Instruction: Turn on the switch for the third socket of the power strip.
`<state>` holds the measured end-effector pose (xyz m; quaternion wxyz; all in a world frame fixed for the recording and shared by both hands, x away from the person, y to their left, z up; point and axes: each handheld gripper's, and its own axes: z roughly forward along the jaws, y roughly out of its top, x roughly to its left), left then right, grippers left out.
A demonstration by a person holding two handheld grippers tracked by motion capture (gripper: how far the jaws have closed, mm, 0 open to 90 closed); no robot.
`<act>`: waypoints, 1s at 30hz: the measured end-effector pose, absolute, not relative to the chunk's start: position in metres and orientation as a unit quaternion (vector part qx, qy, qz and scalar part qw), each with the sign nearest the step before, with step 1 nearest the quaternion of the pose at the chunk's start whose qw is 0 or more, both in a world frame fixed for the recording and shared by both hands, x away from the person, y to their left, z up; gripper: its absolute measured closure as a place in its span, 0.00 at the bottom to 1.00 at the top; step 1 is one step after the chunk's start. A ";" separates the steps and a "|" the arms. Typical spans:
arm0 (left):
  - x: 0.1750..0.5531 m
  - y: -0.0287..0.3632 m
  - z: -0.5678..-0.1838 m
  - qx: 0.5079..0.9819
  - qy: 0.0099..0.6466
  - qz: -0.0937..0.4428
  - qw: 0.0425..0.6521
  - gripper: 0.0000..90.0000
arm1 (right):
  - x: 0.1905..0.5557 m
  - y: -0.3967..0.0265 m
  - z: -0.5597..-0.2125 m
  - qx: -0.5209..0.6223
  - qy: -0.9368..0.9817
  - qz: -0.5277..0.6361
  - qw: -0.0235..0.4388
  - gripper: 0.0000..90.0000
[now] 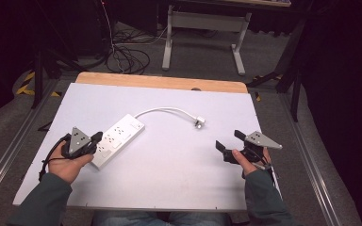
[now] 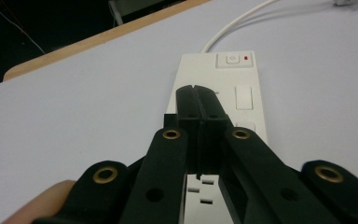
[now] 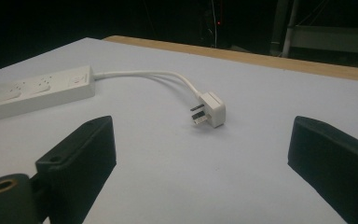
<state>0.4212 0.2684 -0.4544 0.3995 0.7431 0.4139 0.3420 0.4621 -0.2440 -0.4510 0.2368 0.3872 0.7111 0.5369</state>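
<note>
Person at table wears dark grey-green long sleeves [image 1: 45, 200] and blue jeans [image 1: 136, 218]. Each hand carries a black two-jaw gripper: left gripper [image 1: 95, 137], right gripper [image 1: 228, 139]. Both have a grey three-cornered plate [image 1: 78, 138] on top w/ small dark holes; a black cable [image 1: 47, 160] loops off the left one. Jaw arms are matte black plastic w/ brass-ringed rivets [image 2: 171, 134] and plain screw holes.

left tongs [image 1: 95, 138] at 9 o'clock, jaws pressed together; right tongs [image 1: 229, 140] at 3 o'clock, jaws spread wide.
</note>
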 end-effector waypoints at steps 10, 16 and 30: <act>0.422 0.265 -0.459 0.763 0.411 0.318 0.384 1.00 | 0.462 -0.244 -0.451 0.387 0.711 0.537 0.237 0.09; 0.423 0.264 -0.460 0.770 0.409 0.311 0.379 1.00 | 0.462 -0.244 -0.451 0.387 0.711 0.537 0.237 0.09; 0.423 0.262 -0.462 0.783 0.404 0.295 0.369 1.00 | 0.462 -0.244 -0.451 0.387 0.711 0.537 0.237 0.09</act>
